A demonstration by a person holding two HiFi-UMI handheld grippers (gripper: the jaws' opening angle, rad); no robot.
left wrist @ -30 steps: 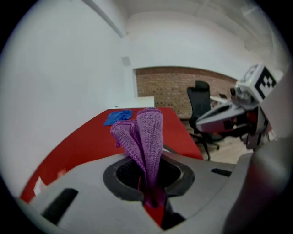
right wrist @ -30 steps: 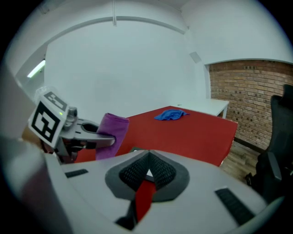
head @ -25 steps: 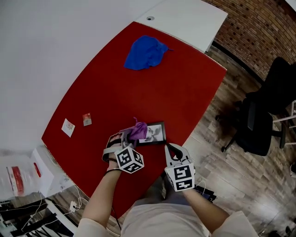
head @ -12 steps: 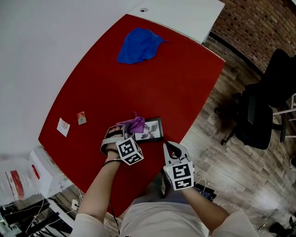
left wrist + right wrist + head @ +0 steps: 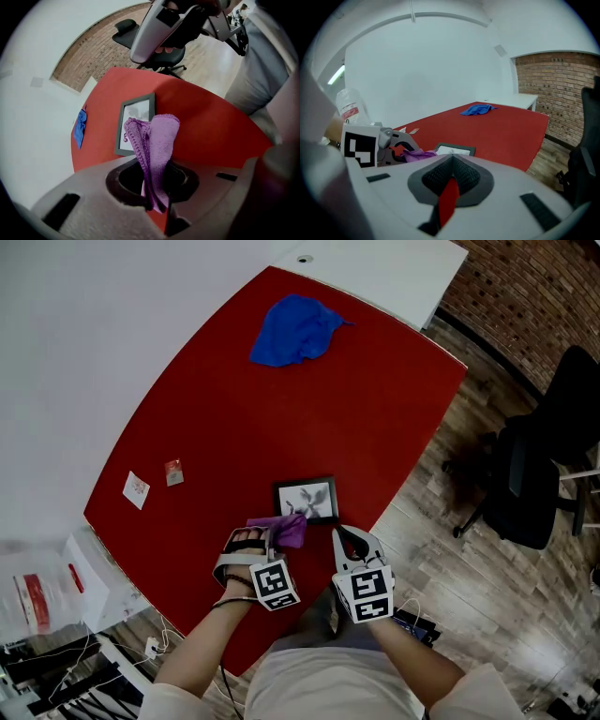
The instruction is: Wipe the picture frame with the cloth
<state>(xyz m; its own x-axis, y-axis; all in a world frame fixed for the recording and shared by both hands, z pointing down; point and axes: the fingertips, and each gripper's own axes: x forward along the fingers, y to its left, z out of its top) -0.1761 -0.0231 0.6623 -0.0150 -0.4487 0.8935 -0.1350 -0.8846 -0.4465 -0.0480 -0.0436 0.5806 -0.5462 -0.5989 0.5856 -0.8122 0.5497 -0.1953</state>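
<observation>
The black picture frame [image 5: 307, 500] lies flat on the red table [image 5: 281, 409], close to its near edge, with its print uncovered. My left gripper [image 5: 278, 535] is shut on a purple cloth [image 5: 287, 529], which hangs just on the near side of the frame, level with its lower left corner. In the left gripper view the folded cloth [image 5: 153, 138] stands up out of the jaws in front of the frame [image 5: 136, 121]. My right gripper [image 5: 350, 540] is shut and holds nothing, at the table edge just right of the frame's lower right corner.
A crumpled blue cloth [image 5: 295, 329] lies at the table's far end. Two small packets [image 5: 137, 489] [image 5: 174, 472] sit by the left edge. A white table [image 5: 375, 273] adjoins the far end. A black office chair [image 5: 544, 474] stands on the wood floor to the right.
My left gripper has drawn the purple cloth off the frame towards the near edge, so the whole frame now shows. The right gripper has stayed in place.
</observation>
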